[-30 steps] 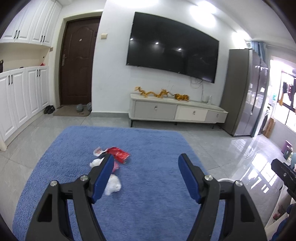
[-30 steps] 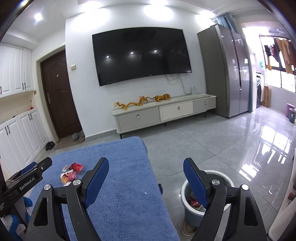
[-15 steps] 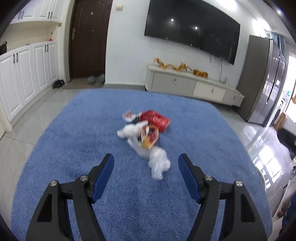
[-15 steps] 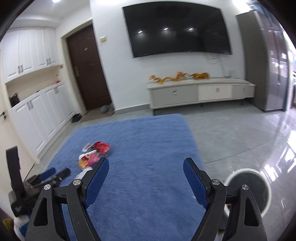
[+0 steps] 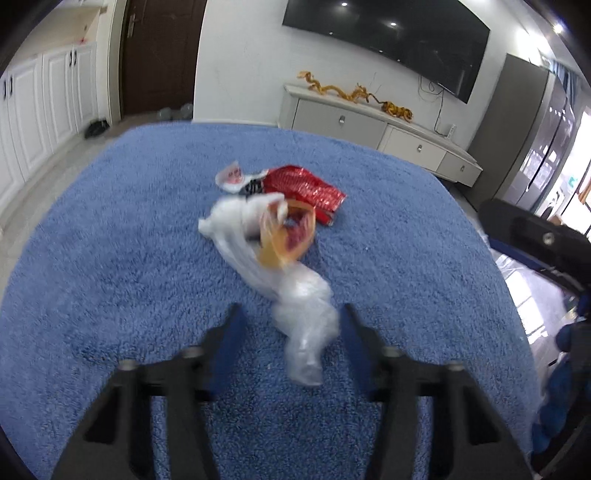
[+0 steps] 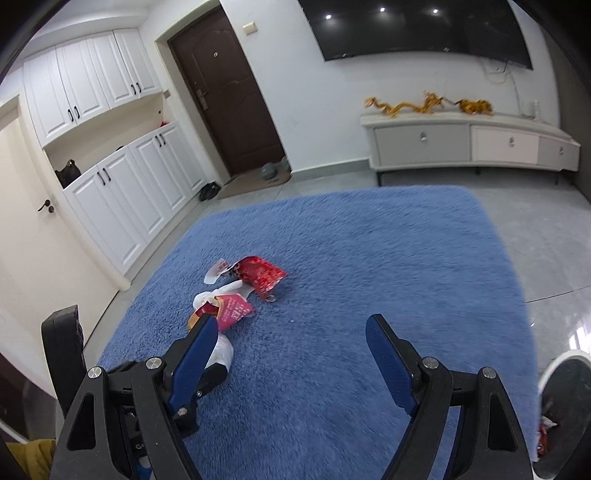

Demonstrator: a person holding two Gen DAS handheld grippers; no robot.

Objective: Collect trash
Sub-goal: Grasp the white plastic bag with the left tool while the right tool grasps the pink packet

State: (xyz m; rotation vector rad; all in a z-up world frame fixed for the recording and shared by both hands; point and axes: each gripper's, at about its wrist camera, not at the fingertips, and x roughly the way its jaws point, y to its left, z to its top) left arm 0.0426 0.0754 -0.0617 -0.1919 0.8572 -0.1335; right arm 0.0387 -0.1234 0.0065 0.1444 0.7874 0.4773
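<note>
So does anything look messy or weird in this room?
Yes: a little heap of trash lies on the blue rug: a red foil wrapper, a crumpled clear plastic bag and an orange packet. Litter doesn't belong on a rug.

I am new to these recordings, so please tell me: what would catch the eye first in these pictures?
First, the trash pile in the middle of the blue rug: a shiny red wrapper, an orange packet and a clear plastic bag. The left gripper, jaws open, straddles the bag. The big black TV hangs on the far wall.
</note>
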